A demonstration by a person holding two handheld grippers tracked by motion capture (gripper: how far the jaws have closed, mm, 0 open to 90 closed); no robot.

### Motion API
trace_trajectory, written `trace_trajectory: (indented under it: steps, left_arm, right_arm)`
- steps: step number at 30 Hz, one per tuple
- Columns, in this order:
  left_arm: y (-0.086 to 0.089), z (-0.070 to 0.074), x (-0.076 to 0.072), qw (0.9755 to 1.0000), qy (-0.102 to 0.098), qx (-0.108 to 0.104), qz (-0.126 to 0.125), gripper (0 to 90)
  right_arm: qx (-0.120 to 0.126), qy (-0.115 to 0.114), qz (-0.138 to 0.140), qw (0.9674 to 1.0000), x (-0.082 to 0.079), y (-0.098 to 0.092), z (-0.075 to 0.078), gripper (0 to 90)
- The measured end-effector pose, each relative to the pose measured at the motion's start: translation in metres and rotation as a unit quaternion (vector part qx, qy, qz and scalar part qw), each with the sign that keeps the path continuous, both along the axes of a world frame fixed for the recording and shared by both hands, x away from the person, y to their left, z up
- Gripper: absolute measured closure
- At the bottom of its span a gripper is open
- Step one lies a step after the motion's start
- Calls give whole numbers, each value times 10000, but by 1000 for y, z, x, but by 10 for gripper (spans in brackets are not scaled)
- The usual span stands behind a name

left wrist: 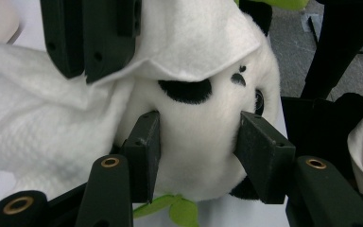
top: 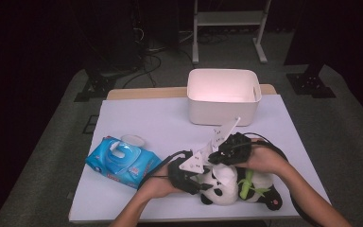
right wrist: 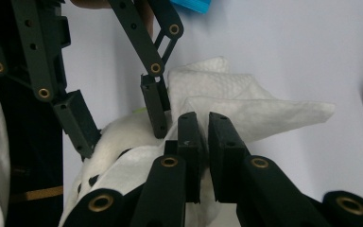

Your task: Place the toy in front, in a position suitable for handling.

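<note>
A black-and-white panda plush (top: 222, 182) lies near the table's front edge with a green leaf (top: 246, 184) on its body. My left gripper (top: 196, 185) is shut on its head; in the left gripper view both pads (left wrist: 146, 142) press into the white face (left wrist: 194, 161). A white wipe (left wrist: 38, 109) is draped over the top of the head. My right gripper (right wrist: 203, 118) is shut on that wipe (right wrist: 255, 111), its jaws nearly together over the sheet, just above the left gripper (right wrist: 118, 123). From overhead the right gripper (top: 217, 158) sits right over the panda's head.
A blue pack of wet wipes (top: 123, 162) lies to the left, with a small white lid (top: 133, 140) behind it. A white open bin (top: 223, 97) stands at the back of the white table top (top: 146, 118). A metal stand (top: 229, 19) is on the floor beyond.
</note>
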State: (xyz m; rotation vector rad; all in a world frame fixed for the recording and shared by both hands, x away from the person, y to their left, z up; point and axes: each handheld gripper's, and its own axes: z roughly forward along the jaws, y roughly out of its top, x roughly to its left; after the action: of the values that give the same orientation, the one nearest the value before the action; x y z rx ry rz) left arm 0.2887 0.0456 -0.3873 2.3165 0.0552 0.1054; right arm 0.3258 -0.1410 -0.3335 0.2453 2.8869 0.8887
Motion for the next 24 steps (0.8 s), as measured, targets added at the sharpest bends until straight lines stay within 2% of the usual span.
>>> trace_trajectory:
  steps: [2,7,11,13,16,18,21,24]
  left_arm:
    - [0,-1,-1,10000,62,-59,20,505]
    - [0,0,-1,10000,24,-15,-13,508]
    - [-1,-1,0,10000,51,-47,-21,512]
    - [-2,-1,0,10000,21,1,-17,512]
    - [-1,-2,1,10000,55,10,17,512]
    - [-1,-2,1,10000,60,12,-1,512]
    - [-1,-2,1,10000,62,24,-6,511]
    - [1,-2,1,10000,81,-1,6,510]
  right_arm:
    - [-16,9,-23,10000,0,-3,0,835]
    - [169,66,-309,9994,-4,-32,0,835]
    - [125,34,-443,9989,-10,-47,1,835]
    - [119,17,-428,9990,-10,-46,1,835]
    - [17,-31,-379,9993,-8,-34,0,834]
    - [94,40,-262,9996,-4,-25,-1,835]
    - [80,97,-163,9998,-2,-11,-3,834]
    - [0,7,-45,10000,-3,-4,-4,834]
